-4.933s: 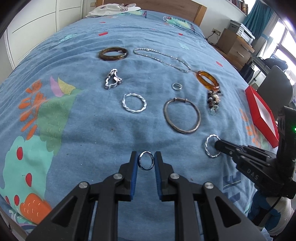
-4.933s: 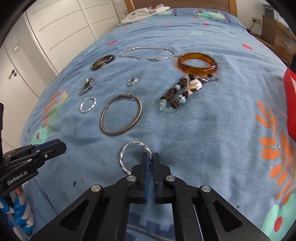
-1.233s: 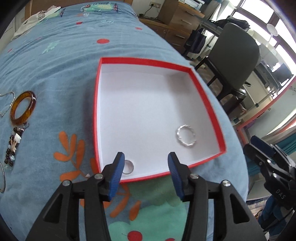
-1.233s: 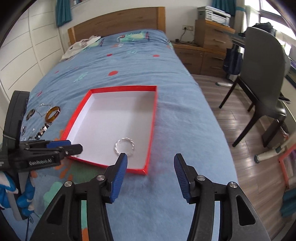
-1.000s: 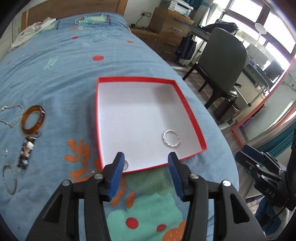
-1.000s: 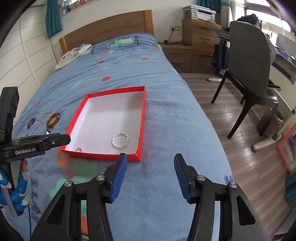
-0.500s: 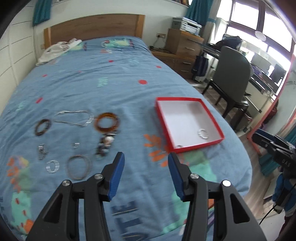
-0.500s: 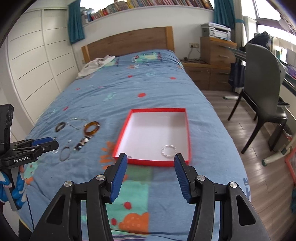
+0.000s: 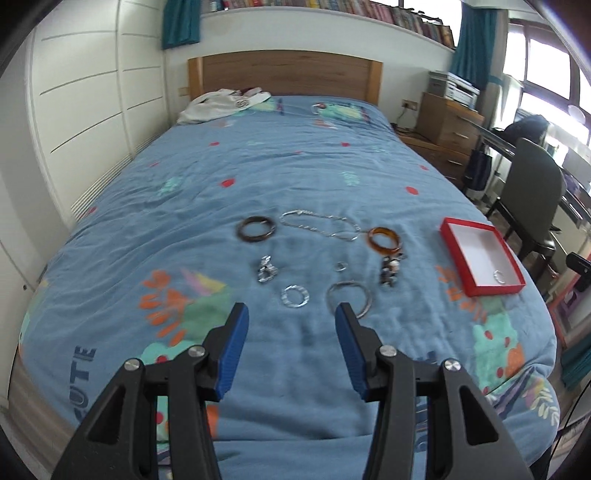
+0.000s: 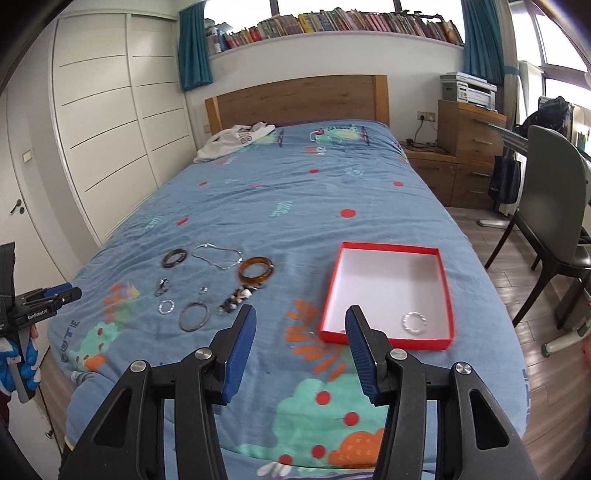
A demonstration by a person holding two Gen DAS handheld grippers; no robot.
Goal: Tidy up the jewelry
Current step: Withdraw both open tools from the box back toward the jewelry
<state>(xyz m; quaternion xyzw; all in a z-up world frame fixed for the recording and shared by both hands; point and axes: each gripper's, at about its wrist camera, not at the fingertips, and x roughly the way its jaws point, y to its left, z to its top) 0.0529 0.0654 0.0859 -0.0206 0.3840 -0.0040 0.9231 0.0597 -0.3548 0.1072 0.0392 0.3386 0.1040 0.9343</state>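
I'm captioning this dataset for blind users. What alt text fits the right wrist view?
An open right tool hangs over a blue bed where a red box holds a silver twisted ring. Bangles, a chain and beads lie to the box's left, and the left tool shows at the frame's left edge.

Chair [image 10: 554,206] (grey), dresser [image 10: 469,147], books [image 10: 332,20].

Both views high, facing the bed [image 9: 295,177]
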